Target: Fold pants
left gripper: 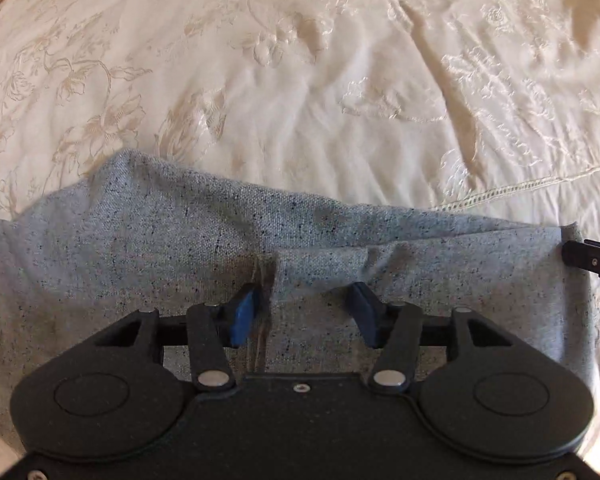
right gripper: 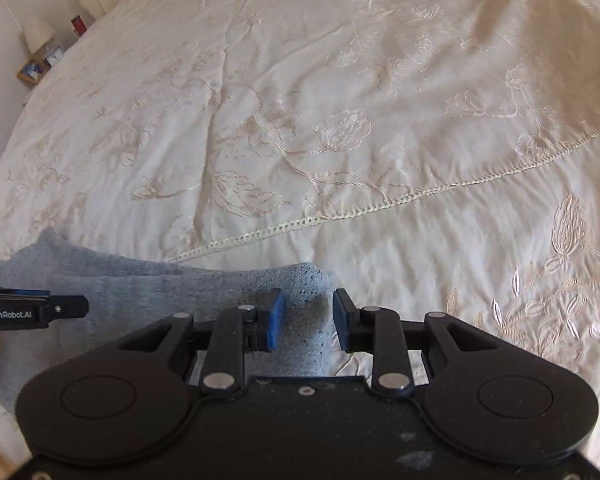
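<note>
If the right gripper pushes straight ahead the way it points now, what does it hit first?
Most likely the grey pants: their corner lies between the open fingers of the right gripper. Just past that edge comes the cream bedspread. Depth is hard to judge.

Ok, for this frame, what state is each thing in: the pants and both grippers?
Pants: grey, lying on the bedspread, bunched, not neatly folded.
Left gripper: open, fingers over the fabric, a raised fold between them.
Right gripper: open, at the pants' right edge.
</note>
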{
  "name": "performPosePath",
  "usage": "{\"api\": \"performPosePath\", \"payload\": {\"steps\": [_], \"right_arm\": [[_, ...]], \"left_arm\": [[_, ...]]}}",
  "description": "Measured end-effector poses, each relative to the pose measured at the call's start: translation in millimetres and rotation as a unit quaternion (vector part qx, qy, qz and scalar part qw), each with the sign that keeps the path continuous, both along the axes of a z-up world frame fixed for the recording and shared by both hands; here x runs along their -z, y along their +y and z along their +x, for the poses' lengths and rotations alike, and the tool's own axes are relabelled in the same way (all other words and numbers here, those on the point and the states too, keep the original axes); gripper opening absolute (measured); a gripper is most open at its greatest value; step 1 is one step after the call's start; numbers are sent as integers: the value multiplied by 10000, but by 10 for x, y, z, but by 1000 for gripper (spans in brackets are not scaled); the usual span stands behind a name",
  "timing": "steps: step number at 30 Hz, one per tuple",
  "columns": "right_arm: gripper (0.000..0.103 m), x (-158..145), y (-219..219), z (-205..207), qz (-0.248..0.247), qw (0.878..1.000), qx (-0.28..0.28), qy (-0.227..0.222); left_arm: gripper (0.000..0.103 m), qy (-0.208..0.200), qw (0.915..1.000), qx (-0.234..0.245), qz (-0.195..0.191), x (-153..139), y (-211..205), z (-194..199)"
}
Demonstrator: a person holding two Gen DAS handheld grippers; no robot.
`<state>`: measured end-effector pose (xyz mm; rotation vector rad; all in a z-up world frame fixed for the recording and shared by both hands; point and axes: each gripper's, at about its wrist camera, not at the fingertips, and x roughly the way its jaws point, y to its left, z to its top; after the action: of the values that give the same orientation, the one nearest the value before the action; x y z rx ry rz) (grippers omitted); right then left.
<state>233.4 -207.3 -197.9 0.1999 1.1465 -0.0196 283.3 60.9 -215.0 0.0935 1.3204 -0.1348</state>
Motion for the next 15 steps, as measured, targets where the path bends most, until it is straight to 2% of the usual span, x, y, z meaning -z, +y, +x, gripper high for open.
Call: {"api": "performPosePath", "payload": {"steps": [4,6,8,11,15], "right_arm": [[30,283,-37,146,-35,9993,-167,323],[30,333,-21,140,-112,9992,-293,257],[30,337,-27,128,-137,9992,-331,198],[31,358,-24,107,-152,9990,-400,162],[32,367,4,151,-199,9977,-612,193]], "left_arm": [[70,-82,9998,-111,155,85,-1,-41],[87,-213,9991,-114,353,110,-13,-76],[98,-290,9981,-141,523,130,-10,-132],[98,-73,9987,-415,285,129,97,-140],[81,-52,9951,-955,-259,-7,301,-286]]}}
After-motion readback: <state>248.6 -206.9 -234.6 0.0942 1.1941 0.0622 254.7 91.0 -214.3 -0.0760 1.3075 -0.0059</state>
